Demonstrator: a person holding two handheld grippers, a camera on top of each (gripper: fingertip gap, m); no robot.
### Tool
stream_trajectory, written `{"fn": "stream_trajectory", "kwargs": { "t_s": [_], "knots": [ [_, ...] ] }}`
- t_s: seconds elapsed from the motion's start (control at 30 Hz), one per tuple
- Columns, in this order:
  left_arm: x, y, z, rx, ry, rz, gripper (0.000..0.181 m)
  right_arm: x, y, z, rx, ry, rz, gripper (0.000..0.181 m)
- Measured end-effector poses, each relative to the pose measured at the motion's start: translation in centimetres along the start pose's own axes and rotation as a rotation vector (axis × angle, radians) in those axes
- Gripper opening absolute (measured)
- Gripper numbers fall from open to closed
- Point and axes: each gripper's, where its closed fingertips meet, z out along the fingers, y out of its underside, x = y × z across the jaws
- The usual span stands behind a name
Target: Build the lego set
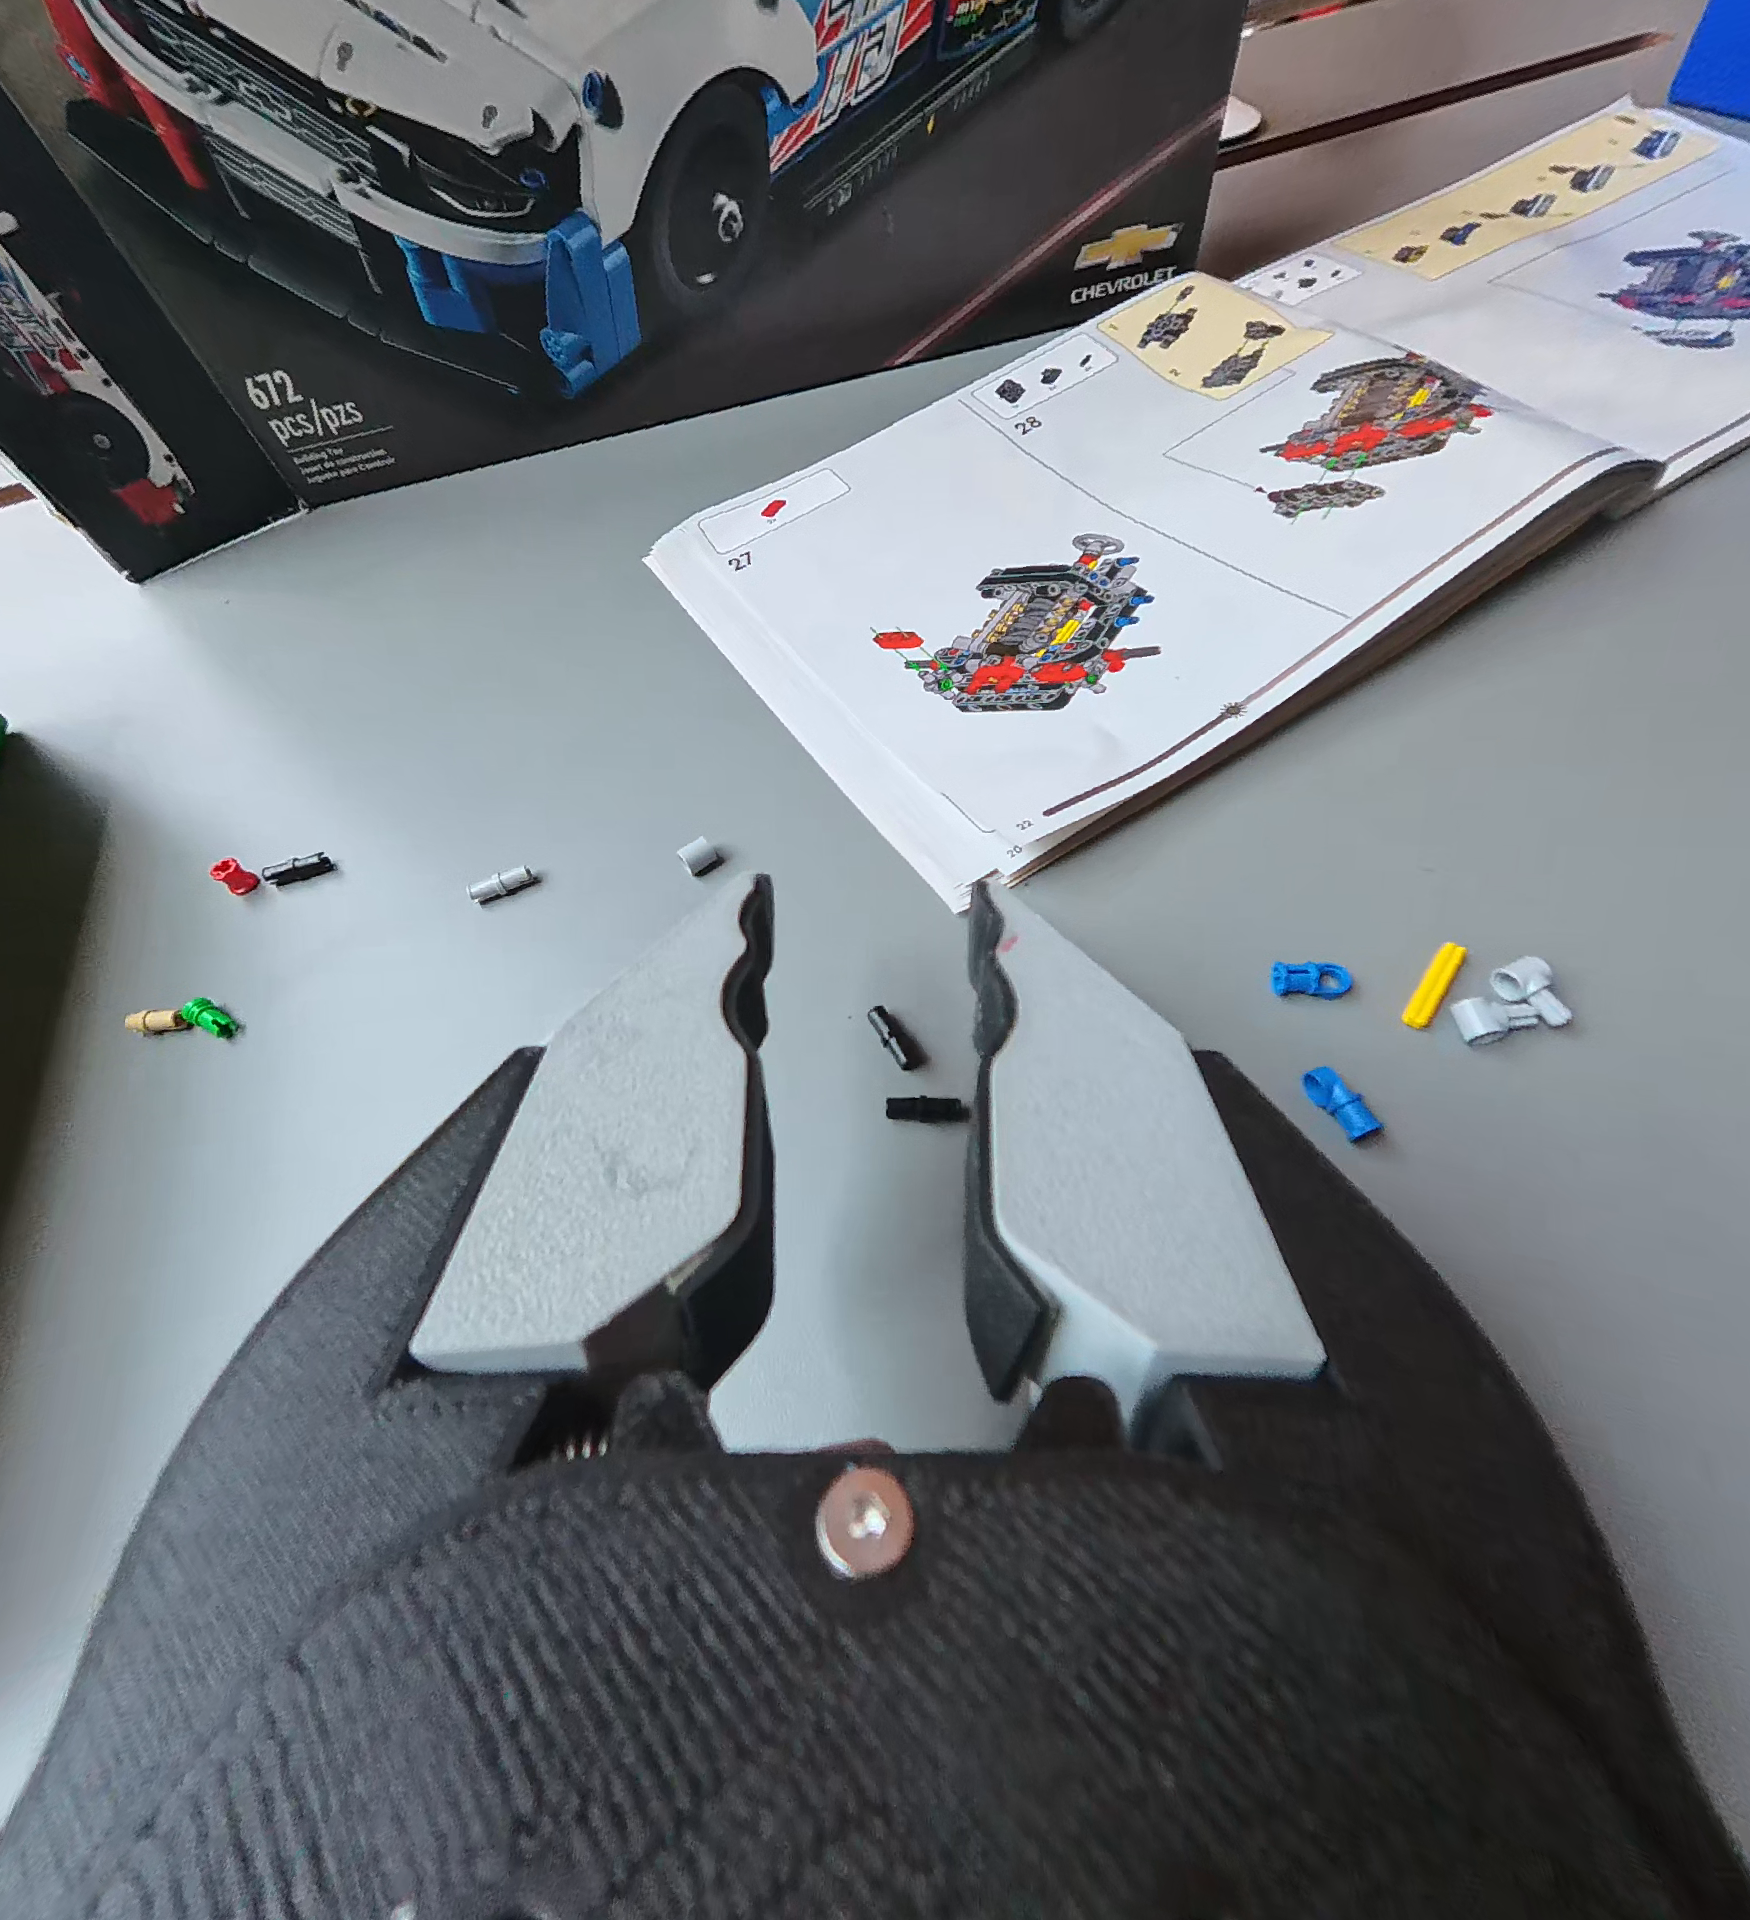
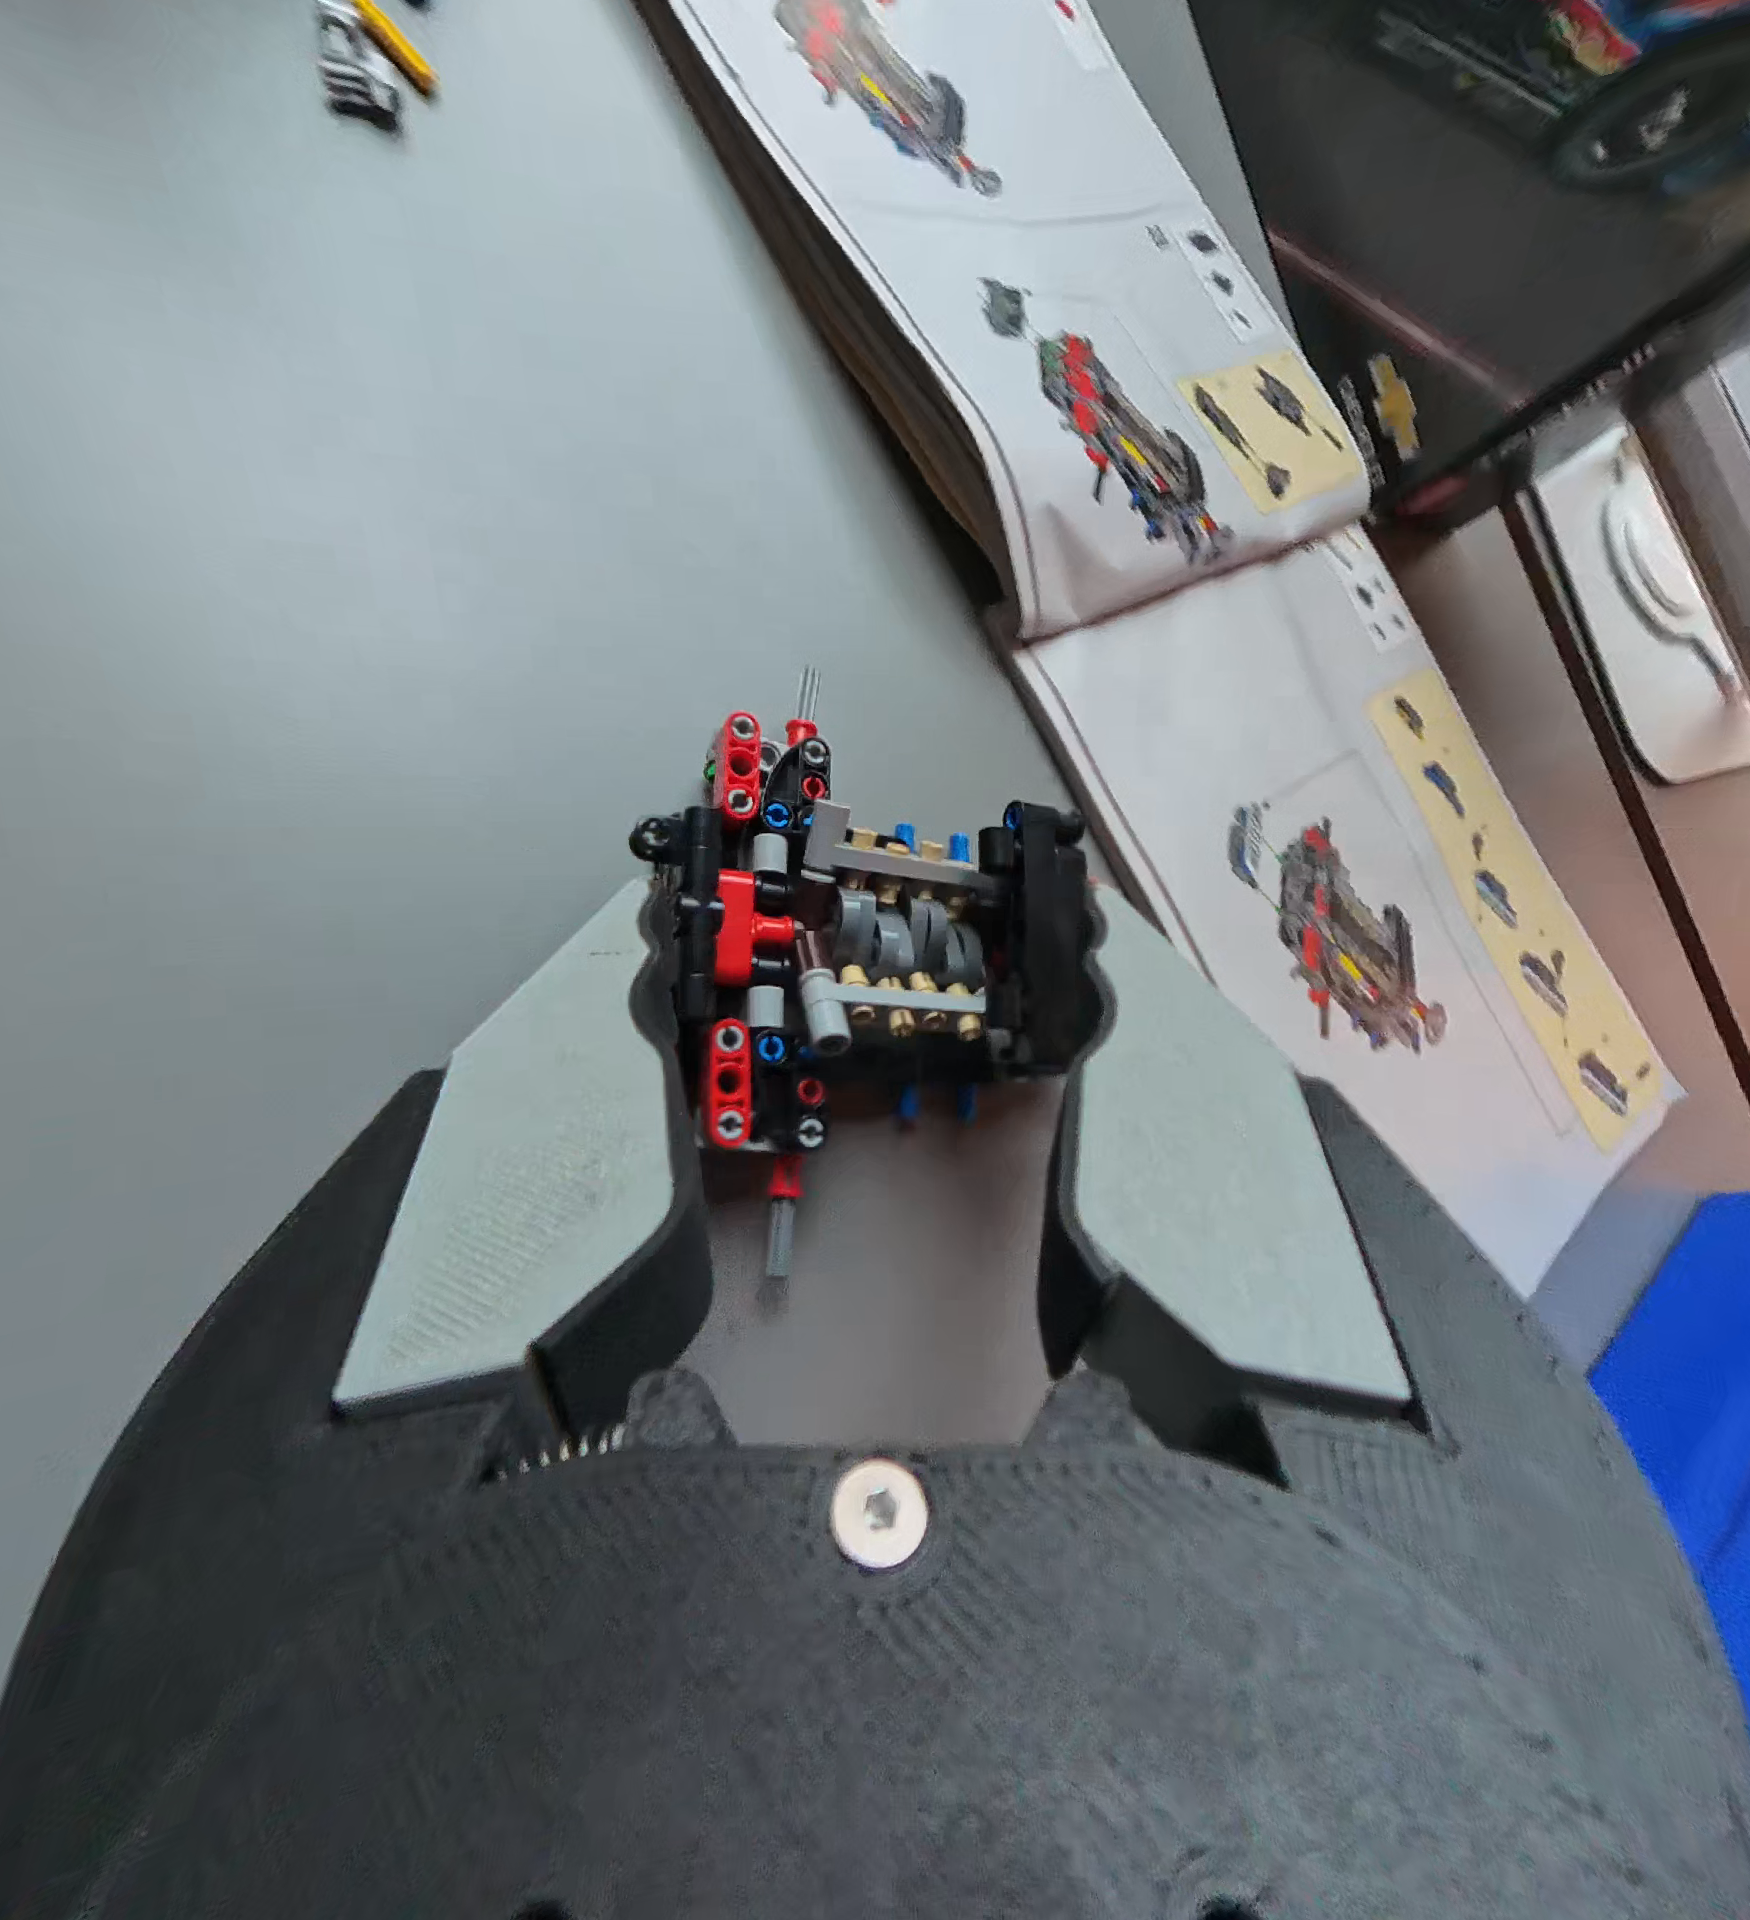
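Note:
My left gripper (image 1: 871,904) is open and empty, low over the grey table. Two small black pins (image 1: 897,1037) (image 1: 925,1110) lie on the table between its fingers. My right gripper (image 2: 871,935) is shut on the partly built lego engine block (image 2: 850,935), a black, red and grey assembly with tan pins and a grey axle sticking out. It holds the block above the table. The open instruction booklet (image 1: 1110,582) lies just beyond the left gripper and also shows in the right wrist view (image 2: 1110,416).
The set's black box (image 1: 559,239) stands at the back left. Loose pieces lie around: red and black pins (image 1: 273,871), a grey pin (image 1: 502,884), a grey bush (image 1: 699,856), tan and green pins (image 1: 183,1019), blue connectors (image 1: 1310,979), a yellow axle (image 1: 1433,984), grey connectors (image 1: 1513,1000). A blue object (image 2: 1744,1455) sits on the right. There is about 35 centimeters between the tips of the two grippers.

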Motion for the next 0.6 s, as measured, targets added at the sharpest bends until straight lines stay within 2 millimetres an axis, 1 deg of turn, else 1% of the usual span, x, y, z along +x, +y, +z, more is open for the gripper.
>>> {"fn": "stream_trajectory", "kwargs": {
  "t_s": [0.03, 0.07, 0.1, 0.17, 0.23, 0.33, 0.4, 0.43, 0.5, 0.6],
  "knots": [
    [0.0, 0.0, -0.1, 0.004, 0.005, -0.01, 0.035, 0.6, 0.3, -0.2, -0.011, 0.012, 0.023, 0.076],
    [0.0, -0.1, -0.1, 0.007, 0.012, -0.019, 0.035, 0.9, 0.1, -0.5, 0.002, 0.021, 0.038, 0.076],
    [0.1, -0.1, -0.1, 0.008, 0.019, -0.024, 0.035, 1.1, -0.7, -0.9, 0.037, 0.031, 0.046, 0.073],
    [0.1, -0.1, -0.1, 0.008, 0.024, -0.029, 0.035, 0.5, -3.0, -1.5, 0.136, 0.02, 0.063, 0.066],
    [0.1, 0.0, 0.0, 0.001, 0.026, -0.025, 0.035, -1.2, -5.7, -1.3, 0.243, -0.044, 0.094, 0.065],
    [0.3, 0.0, 0.0, -0.003, 0.027, -0.012, 0.035, -4.9, -9.7, 0.0, 0.384, -0.191, 0.129, 0.059],
    [0.4, 0.0, 0.0, -0.001, 0.026, -0.006, 0.035, -6.7, -11.4, 1.3, 0.419, -0.251, 0.121, 0.049],
    [0.4, 0.0, 0.0, 0.001, 0.026, -0.005, 0.035, -7.2, -12.0, 2.1, 0.426, -0.257, 0.103, 0.043],
    [0.4, 0.0, 0.0, 0.002, 0.028, -0.007, 0.035, -7.5, -12.8, 3.9, 0.415, -0.247, 0.066, 0.036],
    [0.4, -0.1, -0.1, 0.009, 0.032, -0.008, 0.035, -7.8, -13.6, 5.8, 0.402, -0.26, 0.034, 0.032]
  ]
}}
